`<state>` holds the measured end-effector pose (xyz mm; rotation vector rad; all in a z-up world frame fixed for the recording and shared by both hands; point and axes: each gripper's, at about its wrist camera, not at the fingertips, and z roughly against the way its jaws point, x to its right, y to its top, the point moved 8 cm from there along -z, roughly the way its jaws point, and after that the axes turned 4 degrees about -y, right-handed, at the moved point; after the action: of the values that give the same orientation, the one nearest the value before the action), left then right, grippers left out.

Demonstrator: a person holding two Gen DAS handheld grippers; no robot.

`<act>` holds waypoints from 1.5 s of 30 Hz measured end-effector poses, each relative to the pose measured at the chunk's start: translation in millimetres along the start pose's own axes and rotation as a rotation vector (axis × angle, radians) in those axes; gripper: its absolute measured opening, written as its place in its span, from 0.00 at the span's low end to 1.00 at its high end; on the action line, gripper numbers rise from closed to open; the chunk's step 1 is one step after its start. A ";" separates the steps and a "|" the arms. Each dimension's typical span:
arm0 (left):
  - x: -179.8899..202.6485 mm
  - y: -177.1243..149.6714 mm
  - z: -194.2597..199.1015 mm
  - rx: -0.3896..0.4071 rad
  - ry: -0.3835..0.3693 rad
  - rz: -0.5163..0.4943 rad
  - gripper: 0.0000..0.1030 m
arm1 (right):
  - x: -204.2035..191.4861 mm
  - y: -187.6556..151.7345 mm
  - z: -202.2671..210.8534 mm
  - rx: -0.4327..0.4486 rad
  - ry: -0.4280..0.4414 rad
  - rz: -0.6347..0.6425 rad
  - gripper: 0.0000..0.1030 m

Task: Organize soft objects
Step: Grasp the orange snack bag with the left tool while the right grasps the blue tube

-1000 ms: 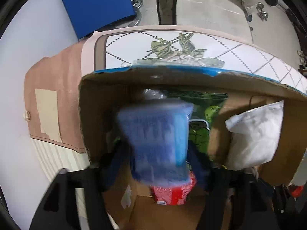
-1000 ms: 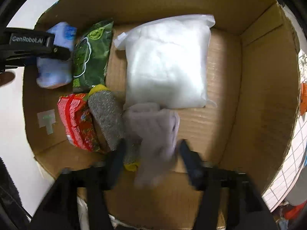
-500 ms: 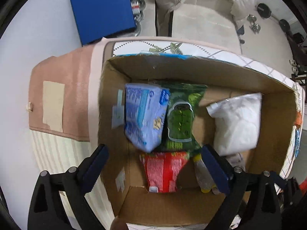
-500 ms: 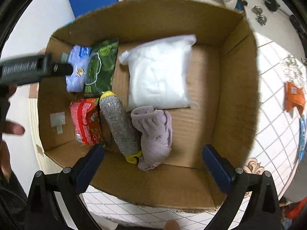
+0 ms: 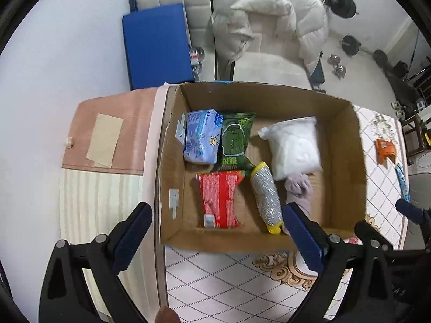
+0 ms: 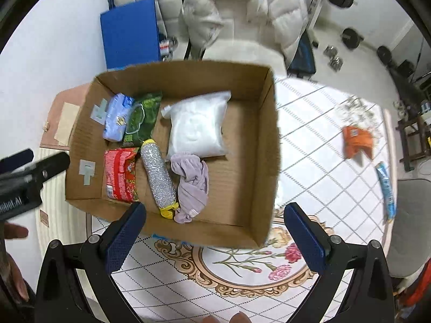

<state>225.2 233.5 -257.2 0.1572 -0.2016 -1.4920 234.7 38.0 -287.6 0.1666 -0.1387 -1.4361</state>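
The box (image 5: 347, 161) sits on the table (image 6: 309, 140), open at the top, and six soft things lie on its floor. The blue pack (image 5: 200, 140) is in the far left corner of the box, touching the green pack (image 5: 235, 141) on its right. The white bag (image 5: 293, 146) lies right of the green pack, toward the middle of the box. Nearer the front wall, the red pack (image 5: 221, 197) lies below the blue and green packs, the silver sponge (image 5: 265, 196) with yellow ends lies just right of it, and the purple cloth (image 6: 192, 184) is bunched beside the sponge, touching the white bag's near edge. The right third of the box floor is bare cardboard.

The left gripper (image 5: 218, 238) hangs above the box's front wall, fingers spread wide with nothing between them. The right gripper (image 6: 215, 237) hangs above the front wall too, fingers spread wide and holding nothing.

Right of the box, on the table, lie an orange pack (image 6: 357, 141) and a blue tube (image 6: 386, 189), well apart from it. Behind the box stand a blue mat (image 5: 156, 45) and a white jacket (image 5: 272, 24) draped on a chair.
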 end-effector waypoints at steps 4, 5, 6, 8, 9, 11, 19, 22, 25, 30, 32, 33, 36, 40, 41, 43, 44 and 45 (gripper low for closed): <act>5.4 -19.0 24.3 0.045 -0.010 0.014 0.97 | 2.4 -12.7 31.8 0.057 0.019 -0.009 1.00; 7.7 -23.4 30.7 0.055 -0.010 0.009 0.97 | 2.5 -14.3 37.1 0.069 0.020 -0.011 1.00; 9.0 -25.8 35.0 0.063 -0.009 0.008 0.97 | 3.4 -16.2 44.3 0.082 0.023 -0.013 1.00; 12.2 -30.8 43.9 0.074 -0.015 0.007 0.97 | 4.7 -20.1 56.8 0.103 0.030 -0.017 1.00; 13.5 -33.1 48.5 0.081 -0.021 0.008 0.97 | 4.8 -21.8 62.2 0.112 0.034 -0.017 1.00; 16.3 -36.0 57.1 0.093 -0.027 0.011 0.97 | 4.5 -25.7 71.7 0.120 0.048 -0.016 1.00; 42.5 -30.6 78.7 0.111 -0.049 -0.002 0.97 | 10.6 -36.9 90.9 0.121 0.135 -0.039 1.00; 77.1 -9.5 78.5 0.132 -0.022 -0.087 0.97 | 38.7 -37.2 89.4 0.111 0.148 -0.080 1.00; 130.3 18.1 65.8 0.140 -0.011 -0.208 0.97 | 92.0 -37.9 80.2 0.090 0.124 -0.153 1.00; 261.7 61.0 10.3 0.125 0.033 -0.522 0.97 | 220.3 -42.8 45.6 0.033 0.016 -0.293 1.00; 313.5 70.5 -22.6 0.083 0.045 -0.644 0.97 | 273.8 -47.5 25.2 -0.004 -0.010 -0.346 1.00; 341.5 73.1 -42.5 0.046 0.034 -0.708 0.97 | 299.8 -51.3 12.9 -0.036 -0.027 -0.369 1.00; 411.9 76.7 -93.2 -0.026 0.023 -0.862 0.97 | 369.0 -61.9 -25.4 -0.113 -0.048 -0.425 1.00; 477.5 74.3 -157.4 -0.108 0.047 -1.021 0.95 | 435.6 -71.3 -77.6 -0.192 -0.039 -0.485 1.00; 488.0 73.4 -167.6 -0.123 0.047 -1.049 0.95 | 449.6 -72.1 -92.9 -0.216 -0.035 -0.487 1.00; 510.0 64.4 -190.6 -0.172 0.024 -1.140 0.95 | 464.9 -71.6 -112.3 -0.244 -0.029 -0.478 1.00; 517.8 61.4 -200.7 -0.180 0.041 -1.184 0.95 | 472.1 -71.4 -126.4 -0.274 -0.024 -0.461 1.00; 524.0 57.7 -207.1 -0.192 0.044 -1.222 0.95 | 474.4 -69.2 -135.9 -0.293 -0.019 -0.445 1.00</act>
<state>364.0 -288.9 -426.5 0.1642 0.1170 -2.7047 255.5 -437.0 -437.0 -0.0624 0.1020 -1.8821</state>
